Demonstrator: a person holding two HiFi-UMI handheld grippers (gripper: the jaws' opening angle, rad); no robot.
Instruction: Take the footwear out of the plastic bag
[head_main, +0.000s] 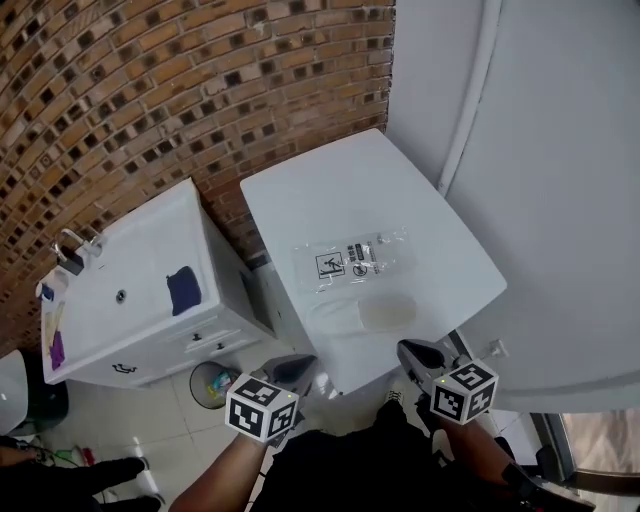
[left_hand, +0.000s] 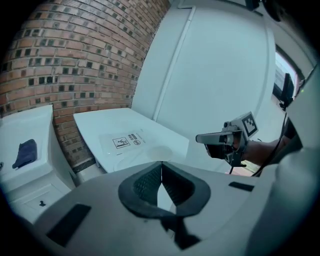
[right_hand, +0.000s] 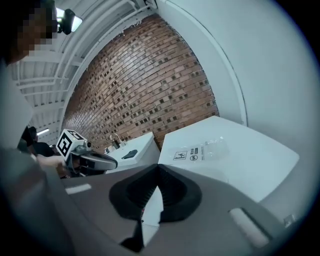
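Observation:
A clear plastic bag (head_main: 352, 262) with black printed symbols lies flat on the white table (head_main: 300, 200). A pale oval shape, apparently the footwear (head_main: 387, 311), shows at the bag's near end. Both grippers hover off the table's near edge, apart from the bag. The left gripper (head_main: 298, 364) is shut with nothing between its jaws, and so is the right gripper (head_main: 410, 351). In the left gripper view the shut jaws (left_hand: 161, 171) point at the bag (left_hand: 127, 141), with the right gripper (left_hand: 207, 138) off to the side. The right gripper view shows its shut jaws (right_hand: 157, 171), the bag (right_hand: 199, 150) and the left gripper (right_hand: 107, 161).
Left of the table stands a white cabinet (head_main: 140, 270) with a sink and tap, and a dark blue cloth (head_main: 183, 289) on top. A small bin (head_main: 211, 385) sits on the tiled floor below. A brick wall (head_main: 150, 90) is behind, a white curved wall (head_main: 540, 150) to the right.

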